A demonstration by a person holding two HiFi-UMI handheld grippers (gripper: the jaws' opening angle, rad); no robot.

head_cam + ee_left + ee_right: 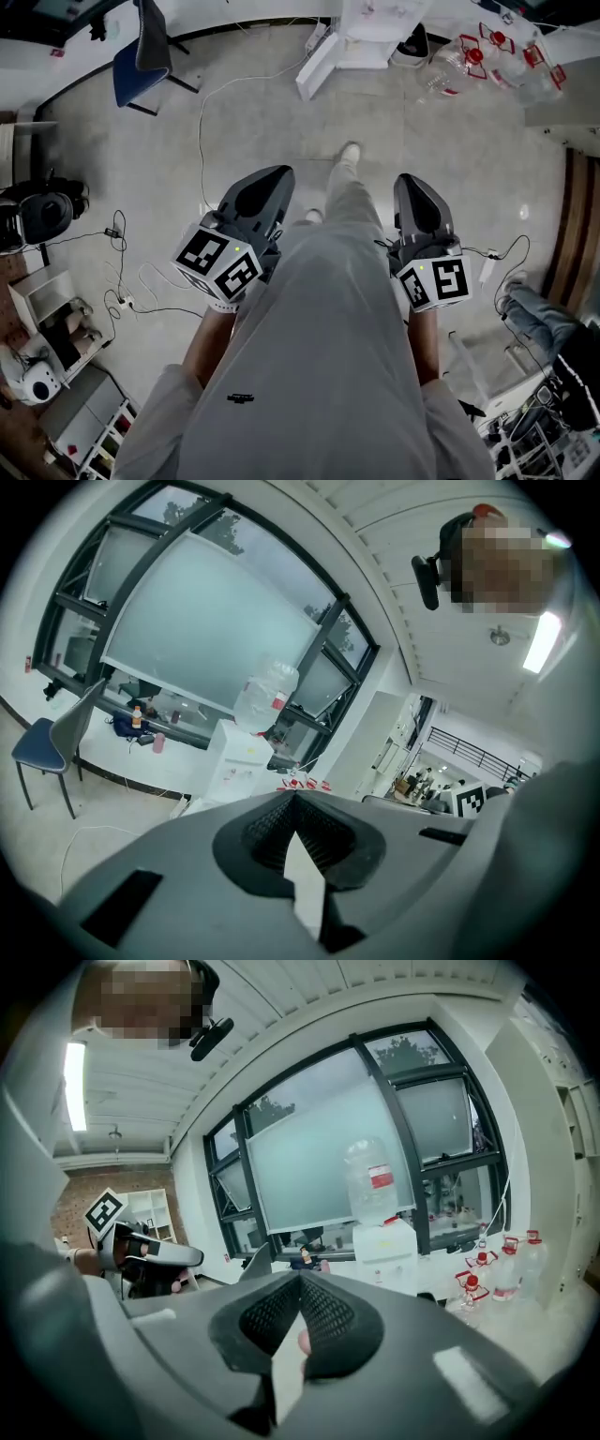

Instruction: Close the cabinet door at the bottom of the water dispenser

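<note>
The white water dispenser (pixel 373 26) stands far ahead at the top of the head view, and its bottom cabinet door (pixel 317 66) swings out open to the left. It also shows small in the distance in both gripper views, as the dispenser (pixel 238 754) and the dispenser (pixel 385 1252), with a large bottle (pixel 369 1179) on top. My left gripper (pixel 272 174) and right gripper (pixel 410 181) are held out level on either side of the person's legs, well short of the dispenser. Both are shut with nothing between the pads, as the left gripper (pixel 293 795) and right gripper (pixel 300 1275) show.
A blue chair (pixel 141 54) stands at the far left. A white cable (pixel 202 117) and more wires (pixel 127 281) trail over the floor. Several red-capped water bottles (pixel 487 54) lie right of the dispenser. Shelving (pixel 56 328) crowds the left and clutter (pixel 544 394) the lower right.
</note>
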